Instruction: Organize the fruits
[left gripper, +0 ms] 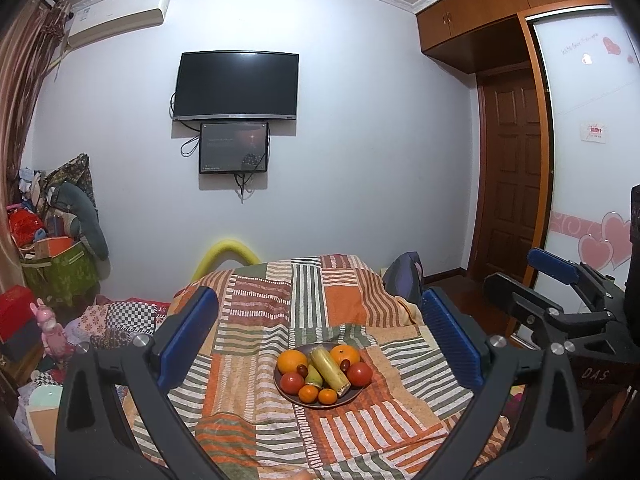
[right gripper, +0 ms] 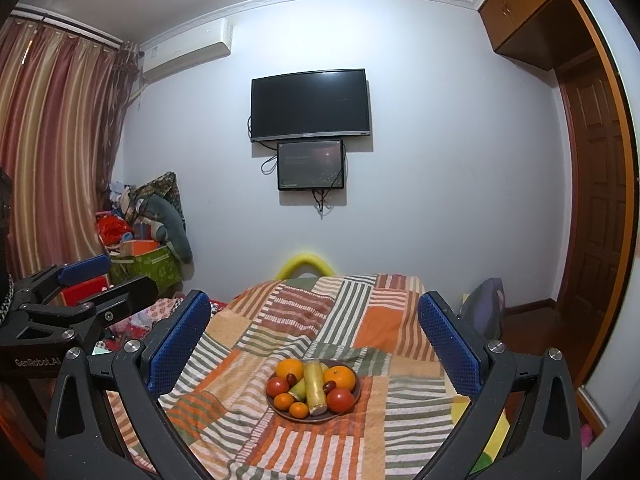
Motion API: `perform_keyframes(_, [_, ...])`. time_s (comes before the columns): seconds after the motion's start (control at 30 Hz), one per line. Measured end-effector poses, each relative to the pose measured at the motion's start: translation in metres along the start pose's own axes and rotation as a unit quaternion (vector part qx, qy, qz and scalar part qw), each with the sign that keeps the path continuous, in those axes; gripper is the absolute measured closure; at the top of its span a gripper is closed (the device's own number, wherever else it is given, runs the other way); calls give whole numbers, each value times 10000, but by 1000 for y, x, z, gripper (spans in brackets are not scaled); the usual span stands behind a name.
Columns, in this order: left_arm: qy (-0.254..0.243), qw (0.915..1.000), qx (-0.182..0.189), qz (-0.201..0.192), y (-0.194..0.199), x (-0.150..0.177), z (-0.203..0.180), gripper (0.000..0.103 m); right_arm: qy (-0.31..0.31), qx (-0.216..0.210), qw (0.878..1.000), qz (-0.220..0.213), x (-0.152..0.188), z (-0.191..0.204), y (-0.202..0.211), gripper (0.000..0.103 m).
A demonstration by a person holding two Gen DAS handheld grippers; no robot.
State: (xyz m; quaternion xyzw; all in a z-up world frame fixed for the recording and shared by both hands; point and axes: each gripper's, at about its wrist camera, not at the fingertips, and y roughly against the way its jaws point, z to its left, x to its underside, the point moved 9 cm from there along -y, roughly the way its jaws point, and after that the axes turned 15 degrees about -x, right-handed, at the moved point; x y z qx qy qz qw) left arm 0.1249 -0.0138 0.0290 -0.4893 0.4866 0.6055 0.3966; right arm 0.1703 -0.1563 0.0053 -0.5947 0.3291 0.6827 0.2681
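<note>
A dark plate [left gripper: 283,393] [right gripper: 358,396] sits on a striped patchwork cloth. It holds two oranges [left gripper: 292,361] [right gripper: 340,377], two red tomatoes [left gripper: 359,373] [right gripper: 340,399], two small tangerines [left gripper: 308,395] [right gripper: 299,409], a yellow-green cylinder [left gripper: 329,371] [right gripper: 314,385], a green pear [left gripper: 314,377] and dark red grapes [left gripper: 302,369]. My left gripper [left gripper: 320,336] is open and empty, held above and short of the plate. My right gripper [right gripper: 316,340] is open and empty, likewise short of the plate. It also shows at the right of the left wrist view [left gripper: 516,280].
The cloth [left gripper: 340,304] [right gripper: 280,432] covers a raised surface that drops off at the left and right. Boxes, toys and bags are piled at the left [left gripper: 52,264] [right gripper: 144,240]. A TV [left gripper: 236,86] hangs on the far wall. A wooden door [left gripper: 512,176] and wardrobe stand at the right.
</note>
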Motion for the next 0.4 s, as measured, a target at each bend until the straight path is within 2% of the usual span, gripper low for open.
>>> perform_keyframes(0.4, [16,10000,23,90,-5,2,0,0,17,8,10000,18,1,0,-1,0])
